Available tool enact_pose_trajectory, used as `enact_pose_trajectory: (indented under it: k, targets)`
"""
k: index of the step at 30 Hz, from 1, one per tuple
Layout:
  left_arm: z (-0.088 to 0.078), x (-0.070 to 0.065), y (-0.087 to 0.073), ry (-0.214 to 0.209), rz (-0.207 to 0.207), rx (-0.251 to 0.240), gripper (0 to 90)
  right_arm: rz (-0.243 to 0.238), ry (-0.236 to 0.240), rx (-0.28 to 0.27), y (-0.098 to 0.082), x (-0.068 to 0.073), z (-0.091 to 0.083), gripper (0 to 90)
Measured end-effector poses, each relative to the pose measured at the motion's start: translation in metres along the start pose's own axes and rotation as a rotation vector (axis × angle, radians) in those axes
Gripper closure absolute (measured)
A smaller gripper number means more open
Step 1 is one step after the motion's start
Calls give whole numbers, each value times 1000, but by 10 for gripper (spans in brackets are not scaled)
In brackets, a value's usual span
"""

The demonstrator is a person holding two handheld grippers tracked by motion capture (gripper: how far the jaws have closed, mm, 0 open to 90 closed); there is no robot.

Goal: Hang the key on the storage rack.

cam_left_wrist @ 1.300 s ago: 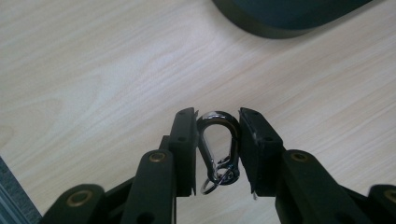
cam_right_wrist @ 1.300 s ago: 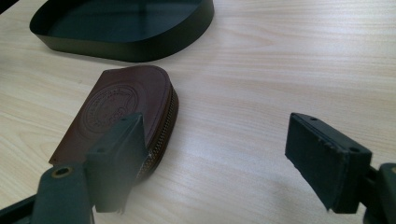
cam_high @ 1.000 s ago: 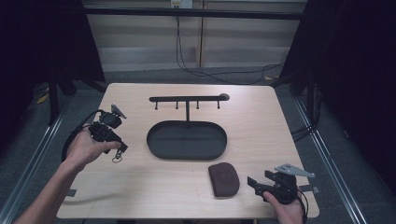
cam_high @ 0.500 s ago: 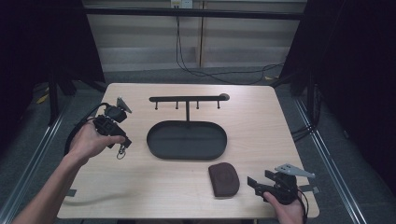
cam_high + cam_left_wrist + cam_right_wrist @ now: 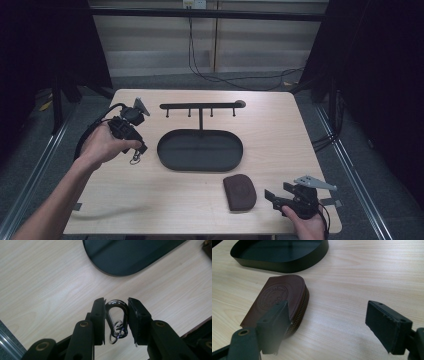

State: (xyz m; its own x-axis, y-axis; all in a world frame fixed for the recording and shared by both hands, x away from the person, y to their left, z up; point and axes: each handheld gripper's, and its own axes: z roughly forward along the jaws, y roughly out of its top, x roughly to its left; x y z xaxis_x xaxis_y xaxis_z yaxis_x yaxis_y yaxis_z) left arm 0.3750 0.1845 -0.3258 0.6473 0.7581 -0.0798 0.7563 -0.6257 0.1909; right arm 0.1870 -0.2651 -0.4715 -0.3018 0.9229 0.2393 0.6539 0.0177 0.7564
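We are holding a black carabiner (image 5: 117, 317) with small key rings in the left tongs (image 5: 136, 150), near the left edge of the tabletop (image 5: 300, 130). In the left gripper view the 2 jaws are closed on the clip from both sides, with its long axis running along the jaws and its rounded end pointing out past their tips. The rings are dangling from its near end. The clip is hanging above the bare wood, clear of the surface.

The relation that matters for the coming move, as we judge it, is this: the black stand (image 5: 200, 106), a bar with 4 small hooks below it, is rising from an oval tray (image 5: 200, 150) at the middle of the tabletop, toward the far edge. From the left tongs it is lying toward the right edge and a little farther back, so the left hand is the nearer one by far. The bar is running parallel to the far edge.

The right tongs (image 5: 274, 196) are resting near the front right corner with jaws standing wide apart and gripping nothing. A brown zipped leather pouch (image 5: 278, 302) is lying just beside the left jaw, between the right tongs and the tray.
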Motion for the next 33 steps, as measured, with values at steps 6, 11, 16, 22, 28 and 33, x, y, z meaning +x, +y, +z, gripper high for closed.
enact_pose_trajectory:
  k: [6,11,16,22,28,33]
  targets:
    - [-11,-2,9,3,8,-3,680,-3,7,1,0,1,0,190]
    - [-17,-3,19,8,2,-9,681,-3,8,0,0,0,0,191]
    - [-22,-7,29,6,-3,-14,681,-5,7,2,0,1,0,191]
    - [-28,-4,40,-9,-20,-14,681,-5,9,2,0,0,0,190]
    - [-32,-11,58,3,-4,-7,681,-5,12,2,0,0,-1,189]
    - [-33,-15,75,17,-1,-3,681,-3,15,2,0,0,-1,188]
